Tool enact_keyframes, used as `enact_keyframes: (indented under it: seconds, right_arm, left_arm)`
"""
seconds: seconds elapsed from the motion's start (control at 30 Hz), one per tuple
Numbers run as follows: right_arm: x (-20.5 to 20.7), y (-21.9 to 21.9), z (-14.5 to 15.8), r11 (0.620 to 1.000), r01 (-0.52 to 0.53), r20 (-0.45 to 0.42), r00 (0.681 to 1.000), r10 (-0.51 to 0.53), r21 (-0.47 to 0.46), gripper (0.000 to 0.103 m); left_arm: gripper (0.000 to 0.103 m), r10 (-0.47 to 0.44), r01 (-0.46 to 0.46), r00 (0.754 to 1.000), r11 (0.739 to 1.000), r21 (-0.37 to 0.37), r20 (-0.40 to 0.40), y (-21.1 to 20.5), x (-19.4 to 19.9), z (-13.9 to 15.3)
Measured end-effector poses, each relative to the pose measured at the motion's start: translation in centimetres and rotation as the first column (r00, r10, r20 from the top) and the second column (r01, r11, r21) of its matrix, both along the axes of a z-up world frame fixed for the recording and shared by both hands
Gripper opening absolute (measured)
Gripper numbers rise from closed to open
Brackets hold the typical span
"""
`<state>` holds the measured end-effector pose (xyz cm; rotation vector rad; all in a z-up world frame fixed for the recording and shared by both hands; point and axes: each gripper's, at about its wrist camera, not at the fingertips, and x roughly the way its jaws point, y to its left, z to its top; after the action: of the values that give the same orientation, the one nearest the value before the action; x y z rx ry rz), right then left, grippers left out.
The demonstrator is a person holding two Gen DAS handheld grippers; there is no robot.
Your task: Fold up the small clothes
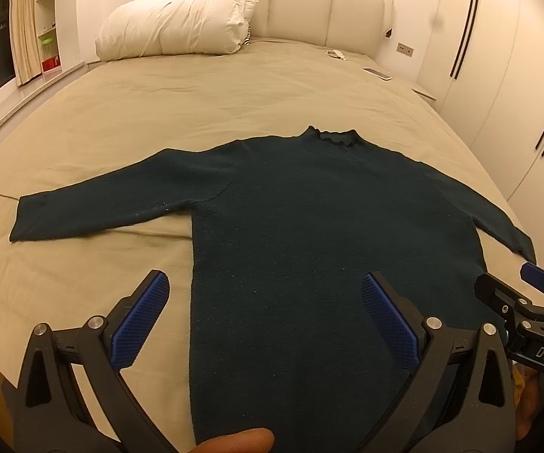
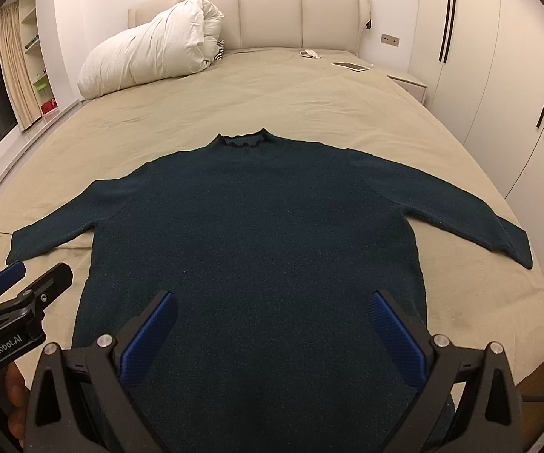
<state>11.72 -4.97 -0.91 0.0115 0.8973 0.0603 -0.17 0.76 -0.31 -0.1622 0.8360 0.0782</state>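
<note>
Now both grippers hold nothing, jaws spread wide; dark sweater lies flat on bed, hem between right gripper jaws, its left edge between left gripper jaws; best pinch 1 sleeve cuff, fold inward flat.

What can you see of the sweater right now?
The sweater is dark teal, in a fuzzy knit, with a frilled stand-up collar and long sleeves. It lies flat and unfolded on the beige bed, collar toward the headboard, hem nearest the cameras, both sleeves spread out and angled slightly back toward the hem. Pale lint specks show on the left sleeve. Only the sheet appears to touch it: the left claw and right claw are open near the hem, gripping nothing.
</note>
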Motion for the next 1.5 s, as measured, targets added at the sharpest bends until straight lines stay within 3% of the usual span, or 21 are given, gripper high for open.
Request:
enact_keyframes:
  seconds: [1.5]
  right_arm:
    - [-0.1,0.31,-0.38,1.0,-0.001,-0.006,1.0,0.001,-0.008,0.103]
  left_arm:
    - [0.103,0.002,-0.002,1.0,1.0,-0.006,0.0,0.6,-0.16,-0.63]
